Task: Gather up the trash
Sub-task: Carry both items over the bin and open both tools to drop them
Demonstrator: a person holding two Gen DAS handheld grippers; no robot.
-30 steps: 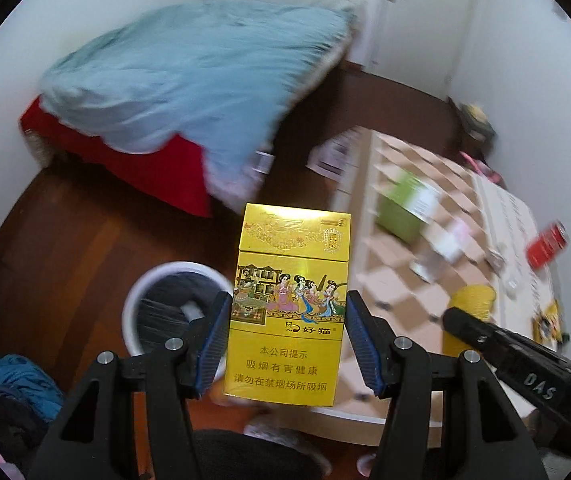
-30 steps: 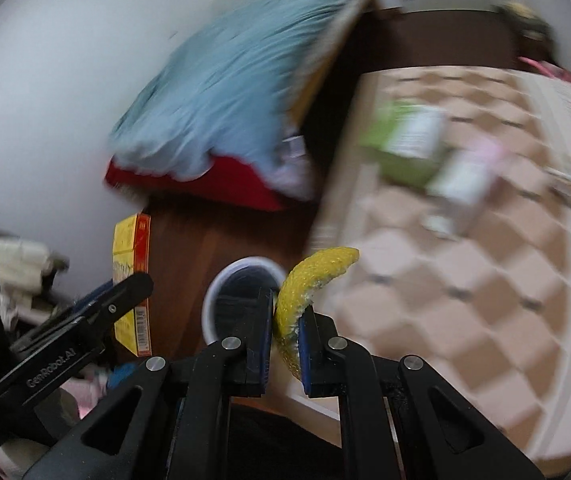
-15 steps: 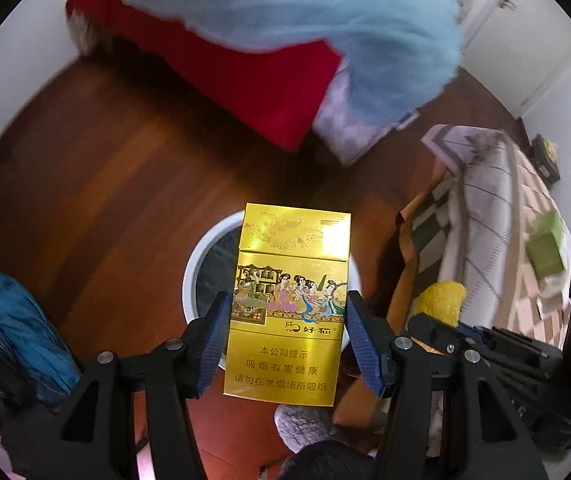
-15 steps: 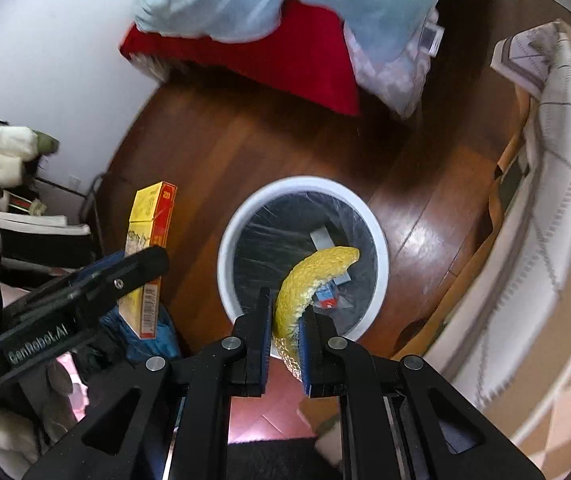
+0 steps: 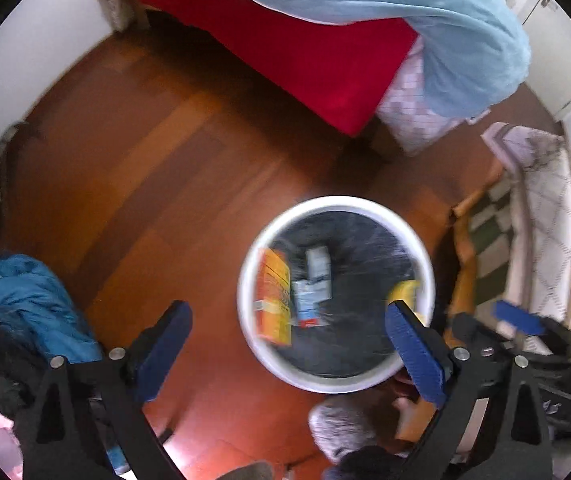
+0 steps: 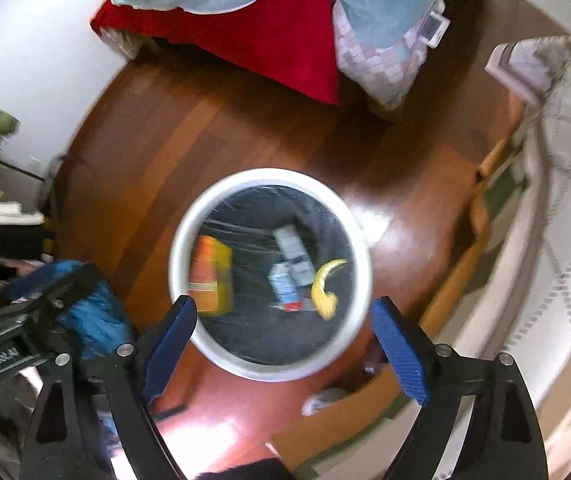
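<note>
A white-rimmed trash bin (image 5: 335,385) (image 6: 269,370) with a dark liner stands on the wooden floor, right below both grippers. The yellow cigarette pack (image 5: 274,297) (image 6: 210,276) lies blurred inside it on the left. The yellow banana peel (image 6: 324,288) (image 5: 402,292) is inside on the right. Several small pale packets (image 6: 290,262) lie between them. My left gripper (image 5: 287,346) is open above the bin with nothing between its blue pads. My right gripper (image 6: 285,350) is open too and holds nothing.
A bed with a red sheet (image 5: 305,52) and a light blue duvet (image 5: 405,4) fills the far side. A table with a checked cloth (image 6: 557,184) runs along the right. A blue garment (image 5: 33,304) lies heaped on the floor at the left.
Both grippers opened over the bin. The cigarette pack left the left gripper and the banana peel left the right one; both now sit inside the bin.
</note>
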